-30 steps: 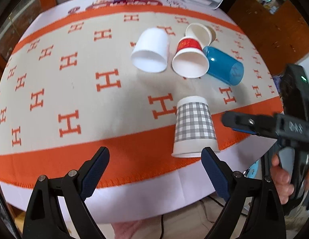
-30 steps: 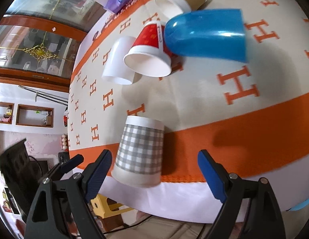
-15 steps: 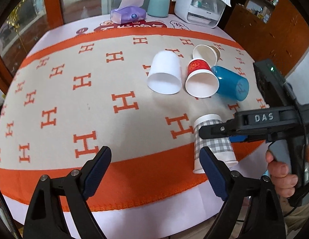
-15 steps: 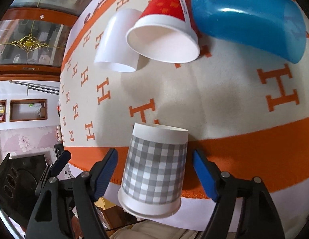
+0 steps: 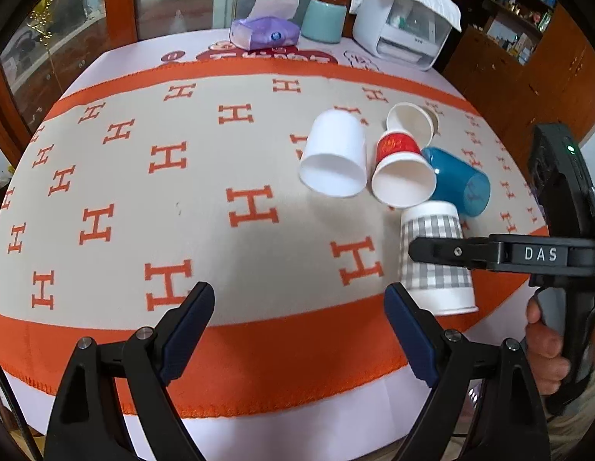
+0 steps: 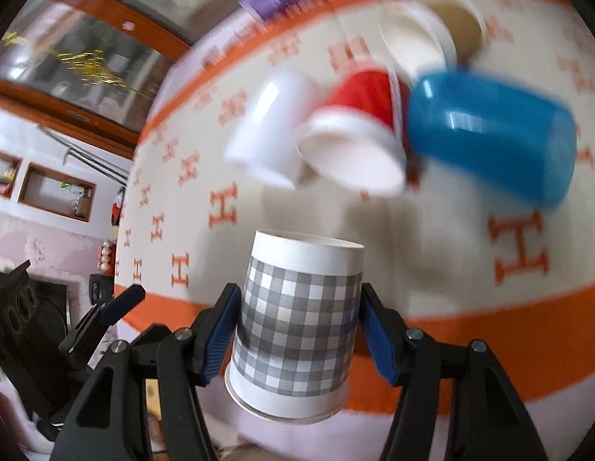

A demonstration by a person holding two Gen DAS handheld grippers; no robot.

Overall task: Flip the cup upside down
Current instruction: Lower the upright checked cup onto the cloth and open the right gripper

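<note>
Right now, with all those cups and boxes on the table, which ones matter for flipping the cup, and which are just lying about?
In the job:
- checked cup, already mouth down
- right gripper, fingers closed against its sides

Lying about:
- white cup, red cup, blue cup and tan cup, all on their sides
- tissue pack
- teal jar
- white appliance
- left gripper, open and holding nothing

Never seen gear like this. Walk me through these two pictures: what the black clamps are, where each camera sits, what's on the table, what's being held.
No robot: a person holds a two-finger gripper in each hand, each with a fisheye camera looking along its fingers. The left camera shows the left gripper open over the tablecloth, holding nothing. The right camera shows the right gripper closed on the checked paper cup. Beyond lie a white cup, red cup and blue cup, all on their sides.
</note>
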